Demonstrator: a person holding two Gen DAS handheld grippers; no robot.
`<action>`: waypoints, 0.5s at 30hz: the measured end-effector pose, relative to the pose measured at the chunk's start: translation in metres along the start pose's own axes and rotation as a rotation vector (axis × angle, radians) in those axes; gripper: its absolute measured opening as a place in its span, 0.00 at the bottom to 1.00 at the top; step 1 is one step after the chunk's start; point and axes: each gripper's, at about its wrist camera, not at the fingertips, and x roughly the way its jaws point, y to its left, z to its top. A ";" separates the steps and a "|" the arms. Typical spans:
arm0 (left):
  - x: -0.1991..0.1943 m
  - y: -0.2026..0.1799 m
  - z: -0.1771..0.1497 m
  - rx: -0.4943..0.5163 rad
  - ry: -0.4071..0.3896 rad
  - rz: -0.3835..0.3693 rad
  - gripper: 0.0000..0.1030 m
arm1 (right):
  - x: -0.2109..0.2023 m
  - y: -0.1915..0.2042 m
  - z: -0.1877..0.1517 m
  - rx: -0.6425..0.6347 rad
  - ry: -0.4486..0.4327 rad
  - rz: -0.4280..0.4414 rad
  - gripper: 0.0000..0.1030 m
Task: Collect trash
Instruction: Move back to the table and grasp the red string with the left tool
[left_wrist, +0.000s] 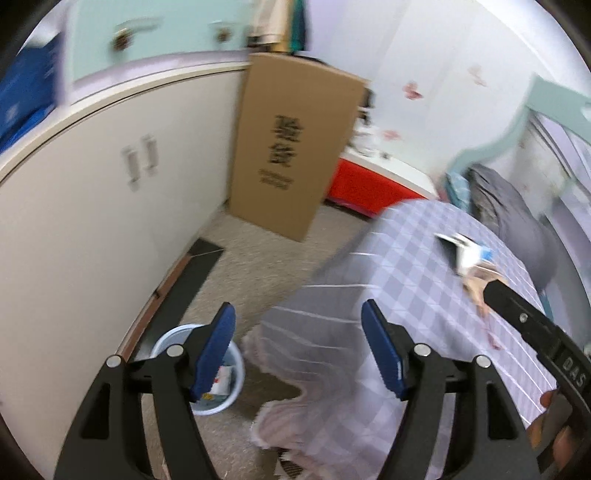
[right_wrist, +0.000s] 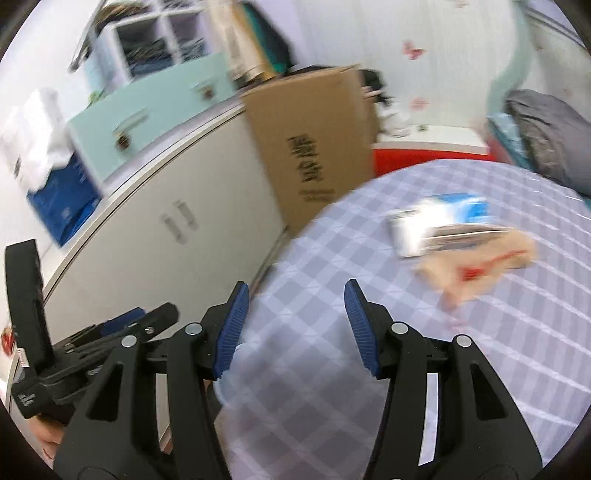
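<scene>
Blurring hides what the trash (right_wrist: 458, 236) on the checked bedspread (right_wrist: 369, 332) is.

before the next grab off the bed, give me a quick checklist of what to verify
1. Left gripper empty, jaws apart: ok.
2. Right gripper empty, jaws apart: ok.
3. Trash left on the checked bedspread: ok, a white and blue packet and a tan wrapper with red marks lie there side by side; whether they overlap, cannot tell.
4. Target inside the right gripper's jaws: not ok, both pieces lie ahead and to the right.
5. Bin open on the floor beside the bed, some trash already inside: ok.
6. Sharp view of the targets: not ok, both views are blurred.
</scene>
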 end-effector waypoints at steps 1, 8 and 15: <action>0.003 -0.023 0.000 0.037 0.004 -0.022 0.67 | -0.007 -0.020 0.002 0.018 -0.012 -0.028 0.52; 0.029 -0.132 -0.003 0.198 0.035 -0.109 0.67 | -0.032 -0.115 0.004 0.122 -0.055 -0.145 0.52; 0.060 -0.206 -0.008 0.306 0.068 -0.164 0.67 | -0.036 -0.171 0.000 0.206 -0.056 -0.187 0.53</action>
